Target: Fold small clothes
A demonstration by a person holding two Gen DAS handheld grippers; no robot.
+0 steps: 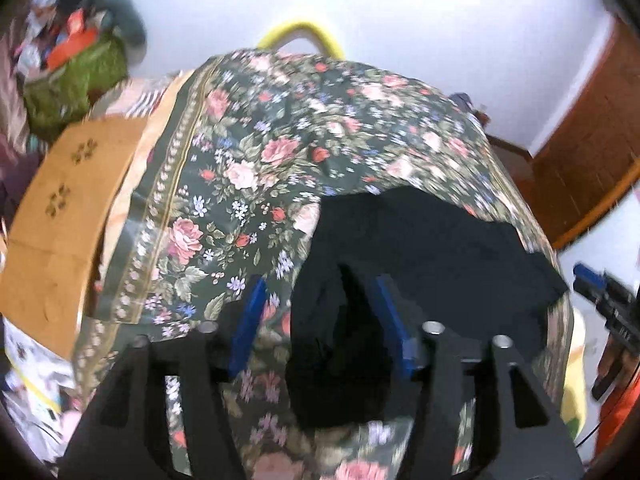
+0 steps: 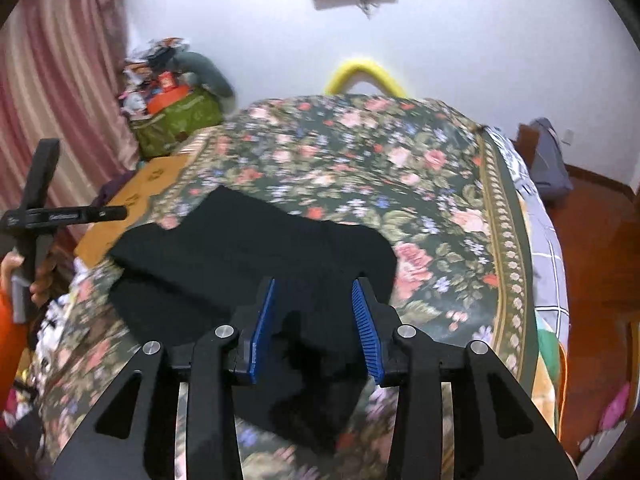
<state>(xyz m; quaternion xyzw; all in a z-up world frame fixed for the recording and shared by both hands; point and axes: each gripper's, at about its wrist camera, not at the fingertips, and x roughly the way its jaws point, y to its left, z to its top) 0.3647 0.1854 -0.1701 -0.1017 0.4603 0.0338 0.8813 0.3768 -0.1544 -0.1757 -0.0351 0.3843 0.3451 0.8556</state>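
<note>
Black garment [image 2: 256, 252] spread flat on the floral bedspread [image 2: 420, 168] of the bed, near edge lying between both sets of blue pads. Left gripper [image 1: 320, 308] spread wide over the garment's left part, pinching nothing. Right gripper [image 2: 314, 316] likewise spread, hovering above the near hem. Cardboard box [image 1: 60, 216] beside the bed; green bag [image 2: 176, 124] against the wall

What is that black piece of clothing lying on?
The black garment lies spread on a floral bedspread, which shows all around it. Both claws, left and right, stand open over its near edge. Whatever lies beneath the bedspread is covered.
</note>
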